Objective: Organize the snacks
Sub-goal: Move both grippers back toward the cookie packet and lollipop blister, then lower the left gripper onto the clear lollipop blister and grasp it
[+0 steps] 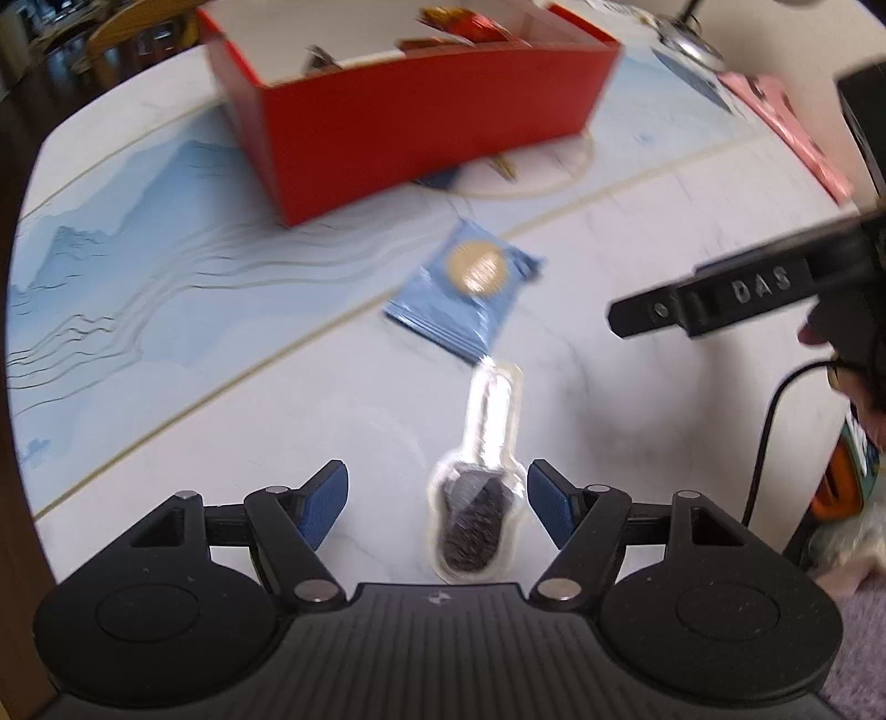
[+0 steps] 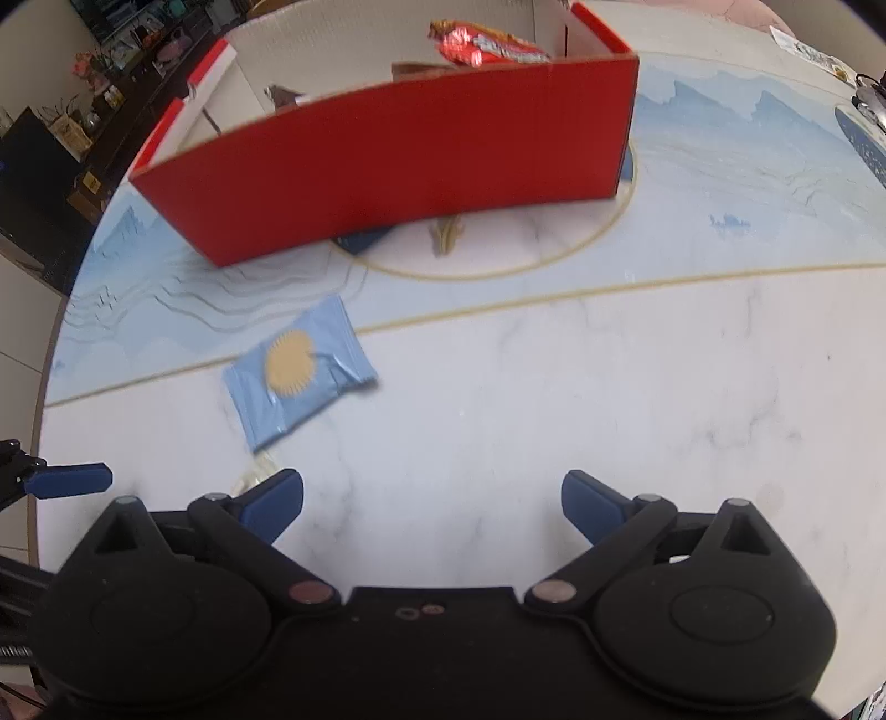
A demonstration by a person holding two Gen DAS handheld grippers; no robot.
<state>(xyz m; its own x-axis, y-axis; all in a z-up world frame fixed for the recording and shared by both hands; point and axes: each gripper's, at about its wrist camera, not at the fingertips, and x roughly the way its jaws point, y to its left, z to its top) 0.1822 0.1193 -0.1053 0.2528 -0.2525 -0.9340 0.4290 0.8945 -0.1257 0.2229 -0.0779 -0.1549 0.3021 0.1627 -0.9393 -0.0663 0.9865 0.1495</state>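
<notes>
Left wrist view: the left gripper [image 1: 437, 498] hangs low over the marble table [image 1: 637, 421], fingers spread wide, and a clear packet [image 1: 476, 498] with dark snack inside lies between them, nearer the right finger, untouched. Just beyond sits a blue packet [image 1: 468, 288] with a gold circle. Farther back stands the red box [image 1: 421, 111], a red wrapper [image 2: 487, 44] showing inside. Right gripper [image 2: 432, 504] is spread too, holding nothing, bare tabletop between its blue fingertips [image 2: 587, 498].

left wrist: low, near table [image 1: 166, 387], facing red box [image 1: 421, 122] | right wrist: likewise (further right); both share blue packet [image 1: 465, 288]
</notes>
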